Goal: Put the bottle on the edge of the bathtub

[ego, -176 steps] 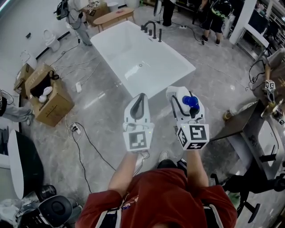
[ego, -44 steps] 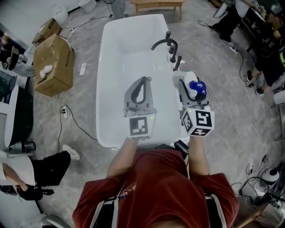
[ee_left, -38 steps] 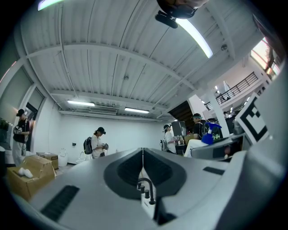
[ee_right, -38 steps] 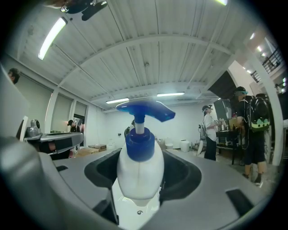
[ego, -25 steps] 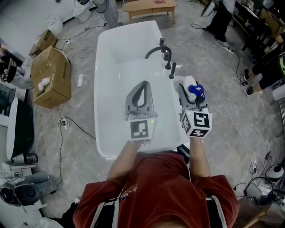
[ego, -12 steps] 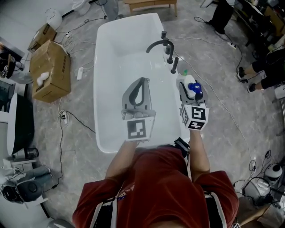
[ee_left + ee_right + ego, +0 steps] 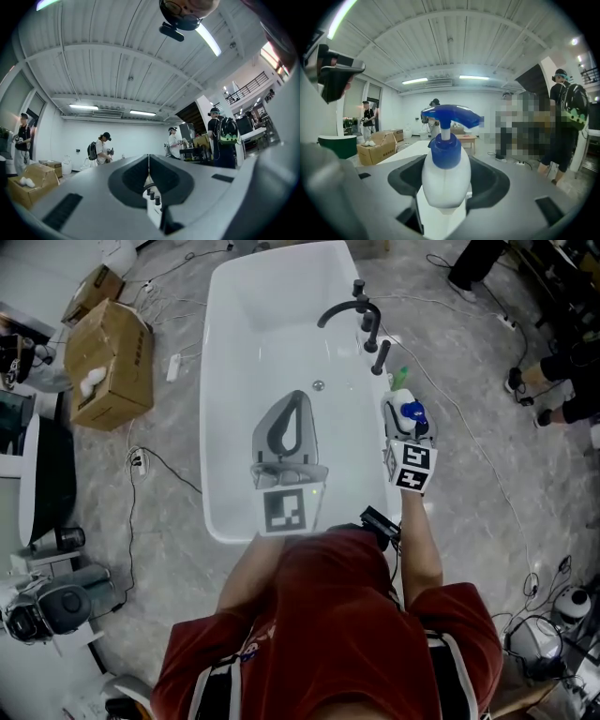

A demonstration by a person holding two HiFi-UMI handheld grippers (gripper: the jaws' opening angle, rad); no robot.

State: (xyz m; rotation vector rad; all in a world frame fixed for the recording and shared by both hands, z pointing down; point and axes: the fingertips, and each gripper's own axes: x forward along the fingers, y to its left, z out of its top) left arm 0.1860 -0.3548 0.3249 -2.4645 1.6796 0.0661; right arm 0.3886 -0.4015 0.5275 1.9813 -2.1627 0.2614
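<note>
A white bottle with a blue pump top (image 7: 409, 412) sits upright between the jaws of my right gripper (image 7: 403, 405), which is shut on it. Both hover over the right rim of the white bathtub (image 7: 208, 427), just short of the taps. In the right gripper view the bottle (image 7: 443, 185) fills the middle, and the right gripper (image 7: 449, 174) presses on its body from both sides. My left gripper (image 7: 298, 397) hangs over the inside of the tub. It is shut and holds nothing, and its tips meet in the left gripper view (image 7: 148, 159).
A black faucet (image 7: 345, 311) and dark tap handles (image 7: 380, 354) stand on the tub's right rim, with a small green object (image 7: 401, 374) just beyond the bottle. A cardboard box (image 7: 108, 338) and cables (image 7: 159, 474) lie left of the tub. People (image 7: 562, 381) stand at the right.
The right gripper with the bottle has sunk lower and closer to the tub's right rim near the taps. The left gripper stays shut over the tub.
</note>
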